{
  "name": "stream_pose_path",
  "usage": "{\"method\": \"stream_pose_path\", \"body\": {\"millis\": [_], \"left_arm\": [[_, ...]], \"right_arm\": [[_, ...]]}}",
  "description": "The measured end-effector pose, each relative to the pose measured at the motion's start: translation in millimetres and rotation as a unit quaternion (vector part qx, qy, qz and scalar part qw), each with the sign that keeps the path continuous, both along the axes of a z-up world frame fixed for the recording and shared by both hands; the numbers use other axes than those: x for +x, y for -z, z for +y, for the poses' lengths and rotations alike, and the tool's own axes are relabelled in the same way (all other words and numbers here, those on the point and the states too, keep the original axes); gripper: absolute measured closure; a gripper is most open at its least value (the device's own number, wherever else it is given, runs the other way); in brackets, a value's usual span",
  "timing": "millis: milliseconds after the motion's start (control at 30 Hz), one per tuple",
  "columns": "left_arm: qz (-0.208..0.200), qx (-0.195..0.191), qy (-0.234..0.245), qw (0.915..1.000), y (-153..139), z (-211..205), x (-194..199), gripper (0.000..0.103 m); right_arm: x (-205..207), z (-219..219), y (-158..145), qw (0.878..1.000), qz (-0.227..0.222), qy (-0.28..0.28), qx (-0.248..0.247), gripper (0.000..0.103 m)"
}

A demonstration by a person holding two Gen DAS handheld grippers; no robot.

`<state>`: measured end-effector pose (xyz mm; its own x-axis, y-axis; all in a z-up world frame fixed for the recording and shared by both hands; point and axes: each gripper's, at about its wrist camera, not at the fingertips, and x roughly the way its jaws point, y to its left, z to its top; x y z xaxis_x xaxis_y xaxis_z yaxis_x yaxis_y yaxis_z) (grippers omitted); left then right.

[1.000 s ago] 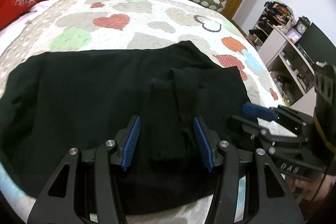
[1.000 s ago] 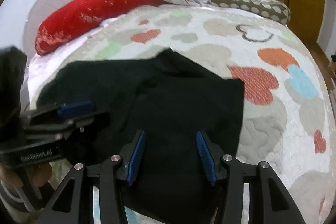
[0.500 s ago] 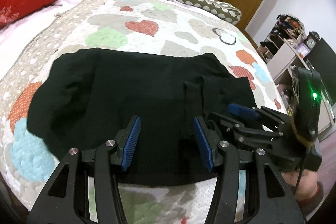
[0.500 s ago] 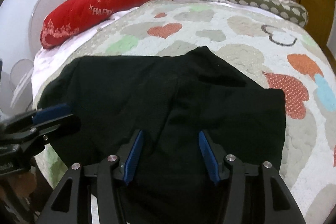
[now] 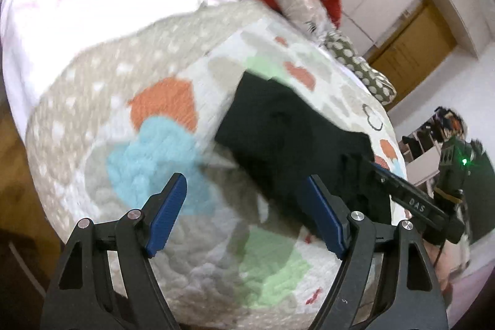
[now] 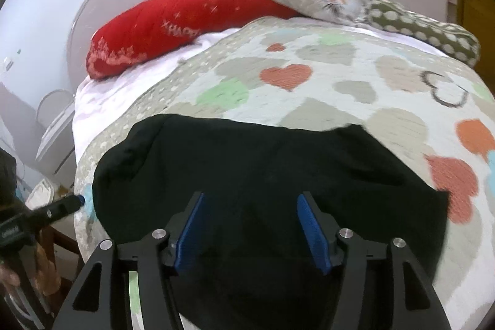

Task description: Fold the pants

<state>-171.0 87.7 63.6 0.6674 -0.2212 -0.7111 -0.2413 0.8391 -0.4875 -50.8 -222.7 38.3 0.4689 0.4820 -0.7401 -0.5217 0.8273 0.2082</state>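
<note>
Both claws, the left claw (image 5: 244, 212) and right claw (image 6: 252, 226), hang released and empty over the bed (image 6: 355, 76), where the black pants (image 6: 263, 172) lie folded, soft, limp and light, likely best pinched at a doubled edge

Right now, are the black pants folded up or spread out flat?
Folded: the black pants lie on the quilt as one compact block, no separate legs showing.

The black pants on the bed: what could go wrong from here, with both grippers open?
1. The black pants lie close to the quilt edge; a careless pull may drag them off.
2. The left gripper is open over bare quilt beside the pants, so closing now may catch quilt.
3. The right gripper may pinch only the top layer.
</note>
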Motion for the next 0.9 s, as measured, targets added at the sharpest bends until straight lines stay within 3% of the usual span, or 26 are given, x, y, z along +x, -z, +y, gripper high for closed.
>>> {"method": "stream_pose_path", "body": {"millis": [100, 300, 500, 533, 600, 667, 900], "left_arm": [[0.007, -0.020, 0.003, 0.9998, 9, -3, 6, 0.024], [0.023, -0.026, 0.024, 0.9991, 26, -24, 36, 0.024], [0.000, -0.053, 0.017, 0.9984, 33, -23, 65, 0.025], [-0.002, -0.055, 0.014, 0.9984, 33, -22, 69, 0.029], [0.000, -0.043, 0.011, 0.9990, 34, -22, 72, 0.050], [0.000, -0.033, 0.012, 0.9994, 32, -23, 73, 0.060], [-0.031, 0.009, 0.028, 0.9991, 5, -36, 65, 0.064]], "right_arm": [[9, 22, 3, 1.000, 0.003, -0.018, -0.009, 0.044], [33, 57, 16, 0.999, 0.014, -0.033, -0.020, 0.042], [56, 75, 38, 0.998, 0.030, -0.027, -0.039, 0.034], [57, 75, 37, 0.998, 0.030, -0.029, -0.037, 0.033], [58, 71, 36, 0.999, 0.035, -0.032, -0.026, 0.033], [60, 62, 33, 0.999, 0.043, -0.024, -0.008, 0.033], [51, 34, 9, 1.000, 0.014, 0.009, -0.005, 0.033]]}}
